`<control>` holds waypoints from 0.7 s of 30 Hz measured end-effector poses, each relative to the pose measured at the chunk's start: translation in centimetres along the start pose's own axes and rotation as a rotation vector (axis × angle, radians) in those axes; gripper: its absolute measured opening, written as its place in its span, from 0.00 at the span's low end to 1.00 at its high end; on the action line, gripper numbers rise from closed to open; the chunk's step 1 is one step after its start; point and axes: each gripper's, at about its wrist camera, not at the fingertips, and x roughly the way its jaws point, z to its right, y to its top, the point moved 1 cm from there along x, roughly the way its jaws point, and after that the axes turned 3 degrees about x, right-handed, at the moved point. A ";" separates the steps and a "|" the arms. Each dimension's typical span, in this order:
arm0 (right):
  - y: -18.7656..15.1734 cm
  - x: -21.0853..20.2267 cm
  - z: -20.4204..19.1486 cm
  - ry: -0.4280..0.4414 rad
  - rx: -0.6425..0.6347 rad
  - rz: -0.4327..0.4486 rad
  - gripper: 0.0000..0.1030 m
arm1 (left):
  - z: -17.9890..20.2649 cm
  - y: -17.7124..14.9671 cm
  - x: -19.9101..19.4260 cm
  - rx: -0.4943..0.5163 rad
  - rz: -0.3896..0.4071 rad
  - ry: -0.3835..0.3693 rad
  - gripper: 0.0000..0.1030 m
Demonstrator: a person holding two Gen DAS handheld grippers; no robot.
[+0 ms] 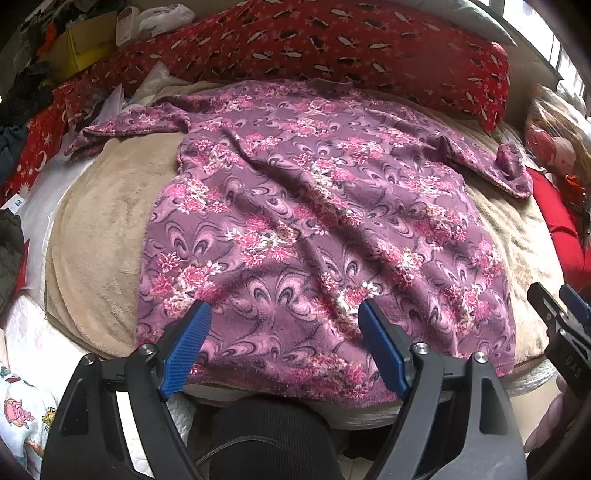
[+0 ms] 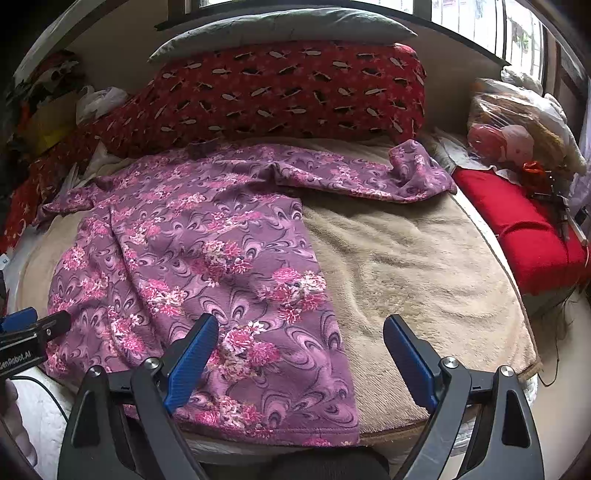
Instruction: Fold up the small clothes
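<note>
Daylight from barred windows falls across a cluttered bed covered with a beige fleece blanket, where a purple floral long-sleeved top lies spread flat, hem toward the near edge and both sleeves stretched out to the sides. Behind its collar rests a long red patterned pillow, with a grey cushion stacked above it. Beside the bed on the right sit a bright red cloth and a bag holding a doll; a yellow box and loose clothing crowd the far left corner. The left claw hovers over the garment's hem, its blue-padded fingers spread wide and gripping nothing. The right claw is likewise wide open, poised above the top's right edge where purple fabric meets bare blanket.
</note>
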 end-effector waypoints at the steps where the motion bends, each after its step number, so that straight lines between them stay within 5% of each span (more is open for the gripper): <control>1: 0.0 0.2 0.0 0.003 0.001 -0.006 0.86 | 0.0 0.2 0.2 0.000 -0.004 0.002 0.80; 14: 0.5 3.0 0.7 0.023 0.031 -0.068 0.84 | -1.6 1.6 2.6 -0.035 -0.059 -0.004 0.80; 21: 1.5 6.9 6.1 -0.025 0.190 -0.148 0.82 | -11.5 2.8 5.9 -0.234 -0.143 0.126 0.80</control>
